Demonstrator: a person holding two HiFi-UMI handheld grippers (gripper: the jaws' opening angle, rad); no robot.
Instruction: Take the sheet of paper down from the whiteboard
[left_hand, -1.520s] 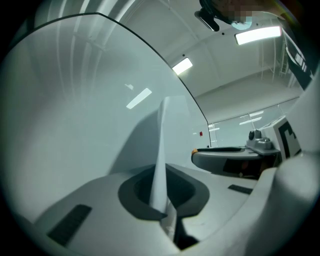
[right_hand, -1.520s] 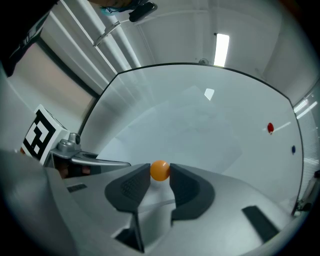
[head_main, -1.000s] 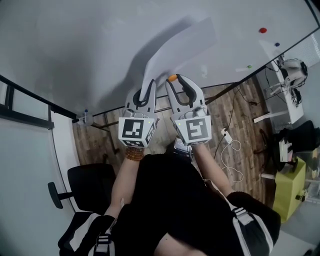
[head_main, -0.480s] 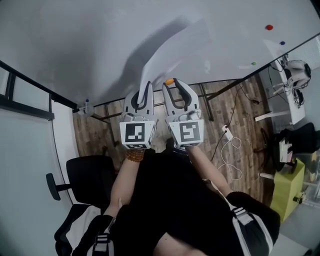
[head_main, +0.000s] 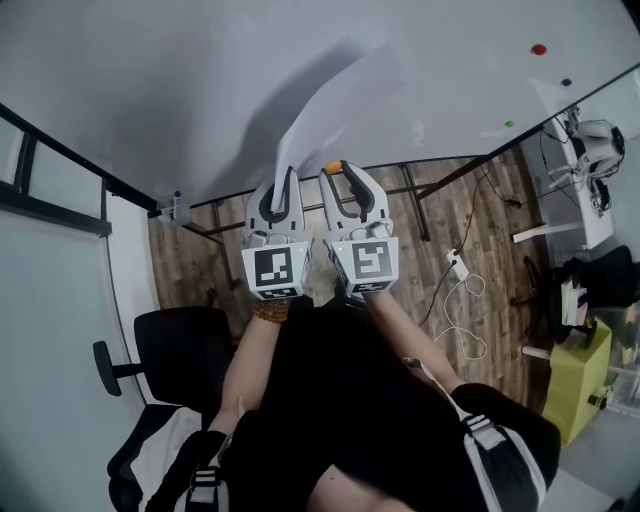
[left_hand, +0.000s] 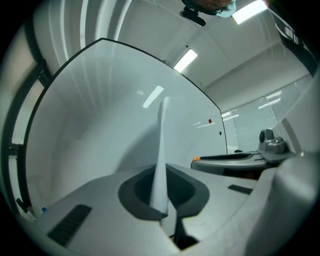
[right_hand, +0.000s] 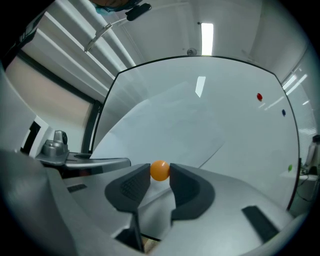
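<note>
A white sheet of paper bows away from the whiteboard; its upper end lies close to the board. My left gripper is shut on the sheet's lower edge, and the left gripper view shows the paper edge-on, pinched between the dark pads. My right gripper stands just right of it, closed on a small orange ball magnet. In the right gripper view that magnet sits between the two pads, with the sheet behind it.
Red, blue and green magnets dot the board's right part. A black office chair stands at lower left. A white desk and a yellow-green cabinet stand at right, with cables on the wood floor.
Both grippers have come down and closer to the person. The left one has drawn the sheet's lower edge along, and the sheet has narrowed into a steeper curl.
</note>
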